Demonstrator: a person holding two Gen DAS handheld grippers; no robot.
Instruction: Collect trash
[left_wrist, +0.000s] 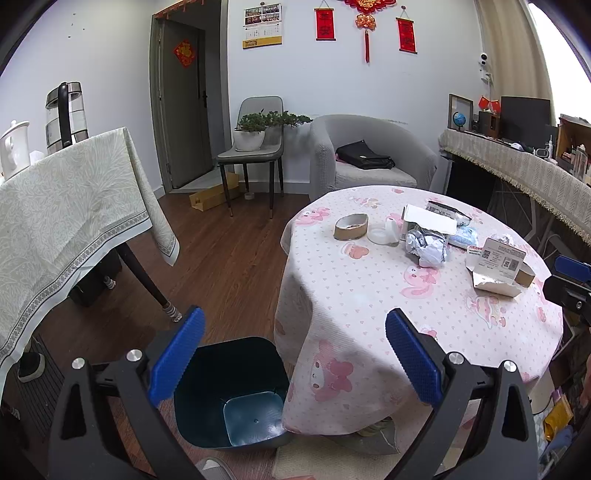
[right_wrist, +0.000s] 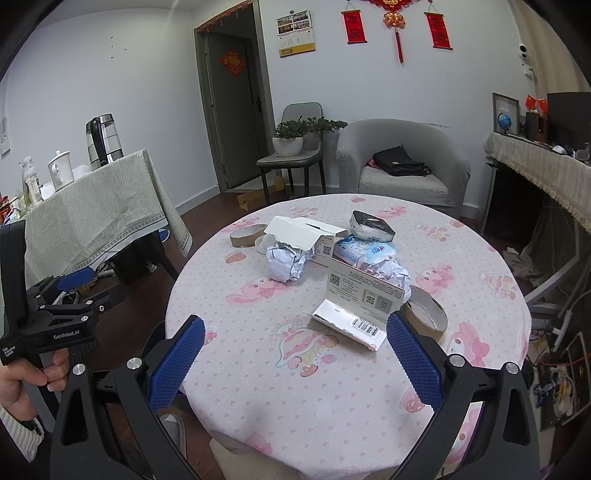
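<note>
**Little that can be read**

One clear brand comes up in the right wrist view: "GenRobot.AI" in white letters on the black body of the left gripper (right_wrist: 79, 280). Beside it, a small white label on the same body is too tiny to make out. On the table, the white carton (right_wrist: 364, 295) carries QR codes and fine print, none legible, and its torn flap (right_wrist: 351, 325) shows a barcode with unreadable digits. The red wall scrolls (right_wrist: 354, 26) stay unreadable.
</note>
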